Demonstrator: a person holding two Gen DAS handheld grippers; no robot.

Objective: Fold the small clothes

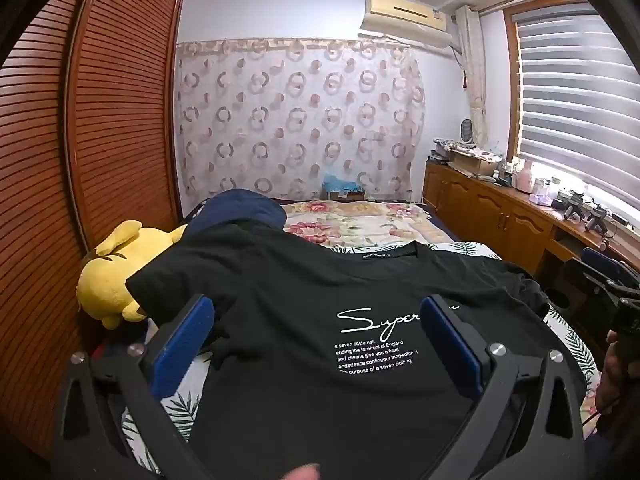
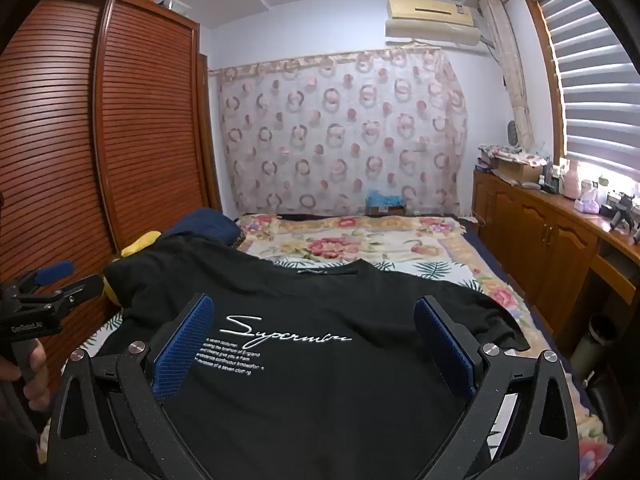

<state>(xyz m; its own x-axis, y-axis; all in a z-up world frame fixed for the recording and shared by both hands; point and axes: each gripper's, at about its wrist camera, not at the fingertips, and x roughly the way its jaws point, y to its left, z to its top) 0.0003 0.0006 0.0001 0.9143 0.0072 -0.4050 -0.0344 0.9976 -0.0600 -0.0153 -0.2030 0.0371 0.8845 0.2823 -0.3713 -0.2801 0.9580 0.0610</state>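
Note:
A black T-shirt with white "Super" script lies spread flat, print up, on the bed, its collar at the far side; it also shows in the right wrist view. My left gripper is open above the shirt's lower left half, blue pads wide apart, holding nothing. My right gripper is open above the lower right half, empty. The left gripper also shows at the left edge of the right wrist view, and the right gripper at the right edge of the left wrist view.
A yellow plush toy and a navy pillow lie at the shirt's left sleeve. A floral quilt covers the far bed. A slatted wooden wardrobe stands left; a wooden cabinet with clutter runs along the right.

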